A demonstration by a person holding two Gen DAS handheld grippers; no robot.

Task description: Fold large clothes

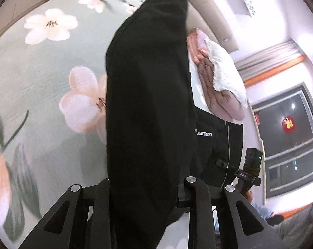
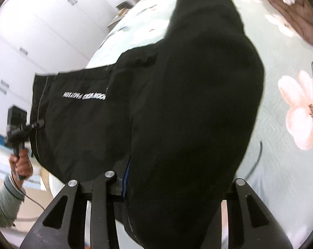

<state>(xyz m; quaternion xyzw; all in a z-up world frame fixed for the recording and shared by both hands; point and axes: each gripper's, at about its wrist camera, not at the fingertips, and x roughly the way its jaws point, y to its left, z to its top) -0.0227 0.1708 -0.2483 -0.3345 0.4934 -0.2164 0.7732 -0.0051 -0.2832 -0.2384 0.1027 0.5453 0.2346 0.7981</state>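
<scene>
Over the bed [image 1: 32,66], w/ its pale green floral cover, a black jacket [image 1: 148,103] hangs lifted between both grippers. Left gripper [image 1: 144,191] is clamped on a thick fold of the black fabric, which drapes fwd across most of that view; the right gripper [image 2: 171,186] pinches another bunch the same way. Both jaws are closed on cloth, not empty.

Probably the garment is held up at two points so it hangs free and straightens, ready to be laid flat on the bed for folding. White lettering [image 2: 83,96] on the chest reads upside down in the right wrist view, so the piece seems to be held inverted or facing away.

Hidden: fingertips of both grippers are buried in fabric, so exact grip points (hem, shoulder, sleeve?) can't be told. Lower end of the jacket is blurred; whether it touches the bed is unclear. Toward the bed's far edge lies a pink quilted item [image 1: 214,87] w/ a white cloth [image 1: 225,66] on top, partly covered by the jacket. Person's hand [image 2: 21,164] shows on the left gripper's handle.
</scene>
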